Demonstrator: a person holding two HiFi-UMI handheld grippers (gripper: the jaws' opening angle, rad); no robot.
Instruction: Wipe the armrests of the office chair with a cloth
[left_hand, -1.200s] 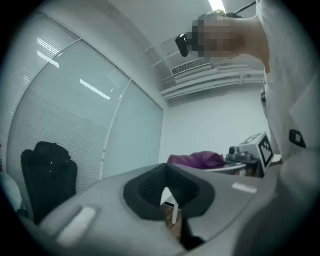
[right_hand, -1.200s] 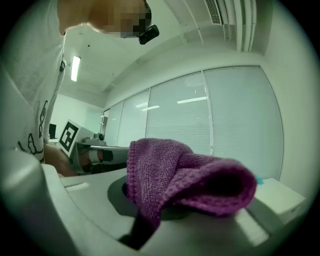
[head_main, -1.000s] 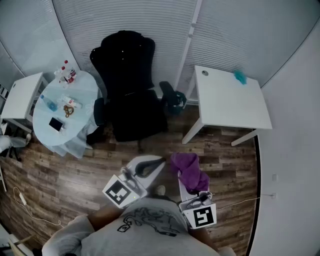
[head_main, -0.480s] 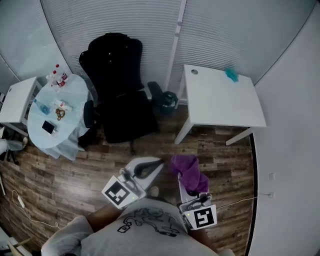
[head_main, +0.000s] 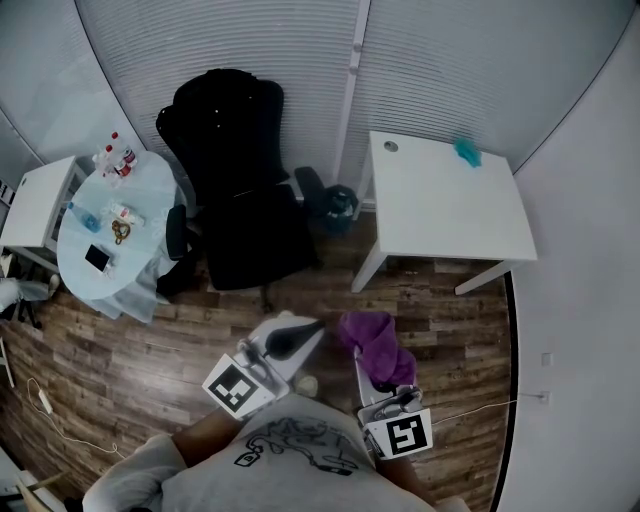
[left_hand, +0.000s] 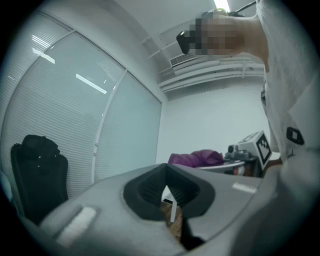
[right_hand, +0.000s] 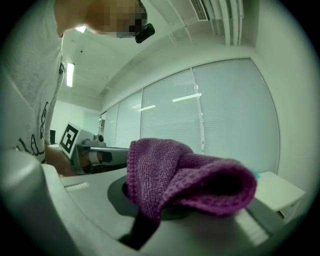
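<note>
- Fingers of the right gripper (right_hand: 150, 212) pinch one purple cloth (right_hand: 185, 177), which bunches over their tips.
- Left gripper (left_hand: 167, 191) fingers are drawn together, with nothing between them.
- One black office chair (head_main: 245, 200) stands well ahead of both grippers, its two armrests (head_main: 176, 228) untouched.
- One white table (head_main: 450, 205) stands ahead-right and one round table (head_main: 100, 225) ahead-left.

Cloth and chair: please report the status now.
Right tool shut on purple cloth. Left tool shut, empty. Office chair ahead, not yet reached. Path looks open.

left gripper (head_main: 306, 328): fingers (left_hand: 145, 190) together, empty | right gripper (head_main: 368, 362): fingers (right_hand: 116, 194) clamped on cloth (head_main: 374, 336)
</note>
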